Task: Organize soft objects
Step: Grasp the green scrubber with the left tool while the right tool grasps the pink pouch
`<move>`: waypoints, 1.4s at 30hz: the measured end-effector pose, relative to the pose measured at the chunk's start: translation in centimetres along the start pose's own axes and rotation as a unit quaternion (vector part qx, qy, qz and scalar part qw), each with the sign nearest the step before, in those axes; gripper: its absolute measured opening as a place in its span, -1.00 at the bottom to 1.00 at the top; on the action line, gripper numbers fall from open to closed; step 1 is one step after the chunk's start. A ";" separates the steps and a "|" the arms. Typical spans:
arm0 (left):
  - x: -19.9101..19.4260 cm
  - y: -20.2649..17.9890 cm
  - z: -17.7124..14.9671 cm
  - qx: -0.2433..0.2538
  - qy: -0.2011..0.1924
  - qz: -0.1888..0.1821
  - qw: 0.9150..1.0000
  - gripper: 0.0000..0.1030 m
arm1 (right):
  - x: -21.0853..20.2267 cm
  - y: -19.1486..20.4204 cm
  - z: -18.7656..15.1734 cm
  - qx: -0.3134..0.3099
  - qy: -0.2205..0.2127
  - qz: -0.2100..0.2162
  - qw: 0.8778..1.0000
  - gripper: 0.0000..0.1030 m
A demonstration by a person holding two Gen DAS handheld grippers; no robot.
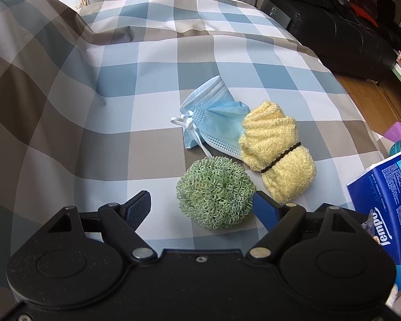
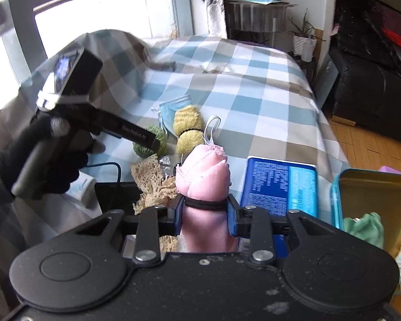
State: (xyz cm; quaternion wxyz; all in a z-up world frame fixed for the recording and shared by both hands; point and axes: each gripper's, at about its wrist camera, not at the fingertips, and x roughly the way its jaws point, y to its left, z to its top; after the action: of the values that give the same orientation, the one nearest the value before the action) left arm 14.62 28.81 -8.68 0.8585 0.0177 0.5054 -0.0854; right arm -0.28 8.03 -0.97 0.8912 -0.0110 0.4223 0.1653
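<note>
Checked bedspread [image 1: 66, 85] in blue, grey and white carried everything. Left to right in the left wrist view: left gripper [image 1: 201, 204] hovered over the cloth, pointing steeply down, jaws spread wide, nothing between the pads. Green scrubber ball [image 1: 215, 192] sat just ahead, inside the gap but closer to the right-hand finger, not touched as far as I could tell. Behind it lay a blue face mask [image 1: 214, 117], folded, its white ear loops knotted on the left side. Yellow towel roll [image 1: 276, 155] came next, a black band round its middle, long axis running from far-left to near-right, overlapping the mask's edge and just beside the ball. Blue tissue pack [image 1: 382, 208] stood at the right edge.

Right wrist view, same order: a gloved hand [image 2: 48, 160] held the left tool above the ball; beige lace cloth [image 2: 149, 176] lay below it. Right gripper [image 2: 204, 214] was clamped on a pink cloth roll [image 2: 203, 176], pads pressing right at its black band, roll pointing forward along the fingers. Teal open container [image 2: 361, 195] sat close on the right, something green inside.

Judgement: the roll likely goes right into the container; tissue pack lies between and could get clipped. The left hand was nearest the ball, which sat off-centre in its jaws.
</note>
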 end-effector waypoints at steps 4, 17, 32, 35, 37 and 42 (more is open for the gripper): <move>-0.1 -0.5 -0.3 0.005 -0.006 0.007 1.000 0.56 | -2.2 -1.0 -0.8 0.012 -0.005 -0.010 1.000 -0.40; 0.8 -2.2 0.9 -0.009 0.012 0.061 0.998 0.58 | -6.9 -5.7 -3.5 0.057 -0.010 -0.067 0.996 -0.39; 3.6 -1.7 1.0 -0.068 0.079 0.052 0.993 0.13 | -7.9 -8.1 -4.7 0.105 -0.027 -0.079 0.991 -0.39; 3.1 -1.6 1.1 -0.077 0.081 0.059 0.992 0.08 | -8.2 -8.3 -4.7 0.110 -0.031 -0.077 0.990 -0.39; 2.3 -1.7 1.1 -0.082 0.077 0.068 0.991 0.08 | -8.6 -8.5 -4.9 0.114 -0.037 -0.076 0.990 -0.39; -1.8 -2.0 1.6 -0.084 0.044 0.081 0.992 0.08 | -9.4 -9.5 -5.2 0.134 -0.048 -0.075 0.987 -0.39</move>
State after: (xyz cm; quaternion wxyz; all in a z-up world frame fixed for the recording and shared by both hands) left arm 14.83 26.87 -6.22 0.8378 -0.0096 0.5451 0.0281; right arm -6.89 -4.44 1.66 0.9136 0.0848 0.3955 0.0407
